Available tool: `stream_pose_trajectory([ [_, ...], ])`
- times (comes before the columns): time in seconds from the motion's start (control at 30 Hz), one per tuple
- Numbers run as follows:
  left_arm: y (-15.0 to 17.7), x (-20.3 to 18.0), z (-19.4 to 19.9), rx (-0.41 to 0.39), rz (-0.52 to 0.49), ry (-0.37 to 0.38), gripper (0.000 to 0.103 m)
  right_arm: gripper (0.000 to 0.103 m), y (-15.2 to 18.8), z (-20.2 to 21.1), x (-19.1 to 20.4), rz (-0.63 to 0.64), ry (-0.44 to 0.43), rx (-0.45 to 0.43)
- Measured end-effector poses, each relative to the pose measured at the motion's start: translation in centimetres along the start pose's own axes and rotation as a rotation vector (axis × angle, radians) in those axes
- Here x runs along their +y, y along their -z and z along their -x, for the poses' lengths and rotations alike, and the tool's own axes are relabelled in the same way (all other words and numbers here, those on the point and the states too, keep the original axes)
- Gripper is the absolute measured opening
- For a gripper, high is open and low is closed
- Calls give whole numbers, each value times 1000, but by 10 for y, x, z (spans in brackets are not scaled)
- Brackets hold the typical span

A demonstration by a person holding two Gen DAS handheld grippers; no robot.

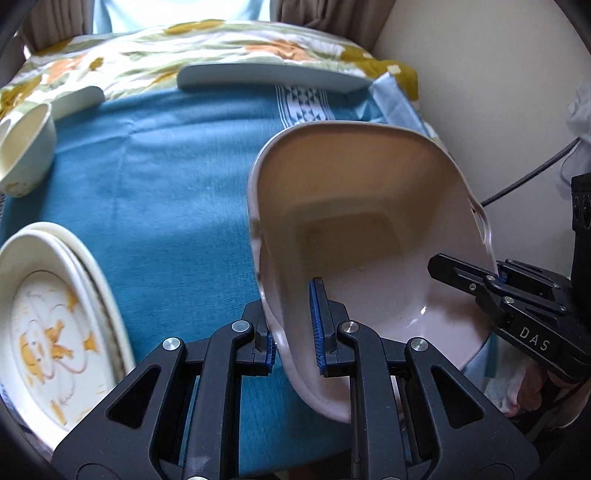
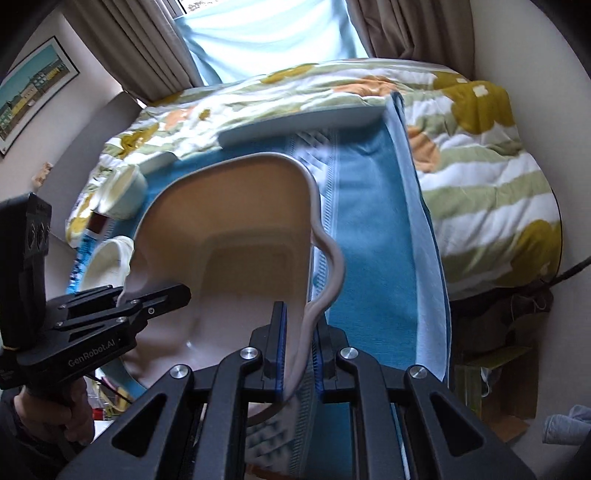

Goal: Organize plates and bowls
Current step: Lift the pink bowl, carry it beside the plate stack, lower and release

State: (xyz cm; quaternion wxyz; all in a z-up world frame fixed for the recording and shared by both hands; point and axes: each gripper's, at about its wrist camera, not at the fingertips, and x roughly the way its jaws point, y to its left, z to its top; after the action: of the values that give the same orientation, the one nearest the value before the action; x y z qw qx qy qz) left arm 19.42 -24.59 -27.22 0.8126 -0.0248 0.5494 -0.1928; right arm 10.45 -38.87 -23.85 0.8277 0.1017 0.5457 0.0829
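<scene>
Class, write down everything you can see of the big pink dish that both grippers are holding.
The pink dish is a deep, squarish bowl with rounded corners, a flat square bottom and a looped handle on one side. It looks like smooth glazed ceramic and is empty. It hangs tilted above the blue cloth. The left gripper clamps one rim and the right gripper clamps the opposite rim by the handle, one finger inside and one outside each.

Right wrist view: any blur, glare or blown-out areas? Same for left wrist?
Right wrist view: window is blown out, backlighting the scene; pink dish interior shaded, with a small glare spot near its bottom; towel pattern near the right hand-held gripper smeared. Left wrist view: floral plate at the edge soft and stretched by fisheye; left hand-held gripper sharp.
</scene>
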Motion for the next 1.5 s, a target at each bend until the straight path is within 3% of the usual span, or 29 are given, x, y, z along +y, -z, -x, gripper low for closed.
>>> stream_pose_trajectory([
  [0.27,3,-2,-21,32,-12,-35,14,12,8,-16,-14,-16,6,23],
  [0.77,-2,-4,-20,44,-30,-56,15,12,9,-21,-22,-40,-5,68],
  [0.83,-3,-5,-20,52,-33,-61,19,12,9,-23,-23,-48,-11,77],
  [0.87,-3,-5,-20,54,-35,-65,29,12,9,-23,-23,-49,-17,77],
  [0.9,-4,-5,-20,55,-36,-69,47,12,9,-23,-22,-44,-22,78],
  [0.97,-5,-5,-17,37,-37,-72,70,25,10,-22,-21,-29,-39,78],
  [1.0,-6,-5,-14,22,-36,-70,75,32,10,-21,-21,-27,-49,74],
  [1.07,-8,-4,-11,11,-31,-67,75,60,11,-19,-22,-27,-65,67],
  [1.17,-12,-2,-6,3,-12,-63,75,78,11,-16,-23,-19,-85,60],
  [1.23,-14,0,2,-7,7,-51,75,84,11,-11,-21,-3,-85,48],
  [1.33,-17,0,28,-44,24,-47,75,84,8,3,-17,12,-82,31],
  [1.5,-19,3,99,-147,41,-73,78,86,-7,53,6,44,-65,-33],
])
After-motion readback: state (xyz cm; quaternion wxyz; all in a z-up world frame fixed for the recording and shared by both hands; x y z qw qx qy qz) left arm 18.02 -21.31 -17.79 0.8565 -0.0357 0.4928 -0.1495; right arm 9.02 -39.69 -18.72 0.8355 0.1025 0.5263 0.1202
